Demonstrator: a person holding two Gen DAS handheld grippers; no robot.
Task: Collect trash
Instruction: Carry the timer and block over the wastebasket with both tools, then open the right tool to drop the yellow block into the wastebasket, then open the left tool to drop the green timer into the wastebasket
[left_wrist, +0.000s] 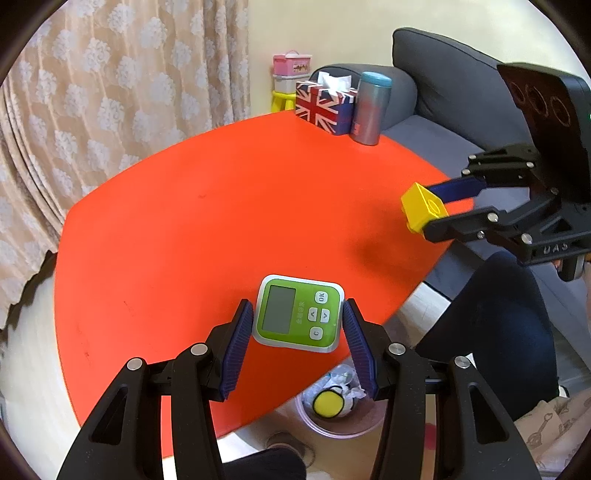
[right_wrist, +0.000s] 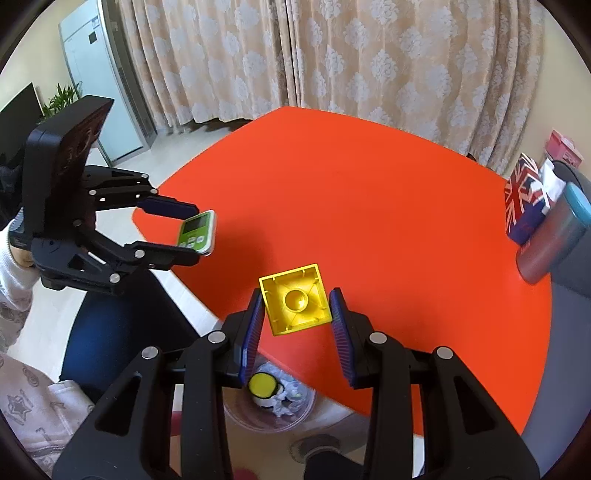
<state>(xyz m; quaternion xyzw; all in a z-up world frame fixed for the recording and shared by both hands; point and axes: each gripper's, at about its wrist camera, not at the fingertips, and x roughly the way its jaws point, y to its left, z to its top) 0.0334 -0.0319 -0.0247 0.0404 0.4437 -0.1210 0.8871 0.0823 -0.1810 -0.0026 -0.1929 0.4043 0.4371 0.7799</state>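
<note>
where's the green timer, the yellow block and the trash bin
green timer (left_wrist: 298, 312), left wrist view, middle of its face
yellow block (right_wrist: 295, 300), right wrist view, hollow underside
trash bin (left_wrist: 338, 428), left wrist view, pink rim

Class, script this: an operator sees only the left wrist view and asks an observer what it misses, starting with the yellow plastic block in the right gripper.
Operator: How does the block sit?
Observer: The yellow plastic block sits between the right gripper's blue ribbed pads, its hollow underside with a central round tube facing that camera.
Operator: What stands behind my left gripper?
Observer: Behind the left gripper, shut on the green square digital timer, stands a tall white appliance beside a green leafy plant.
</note>
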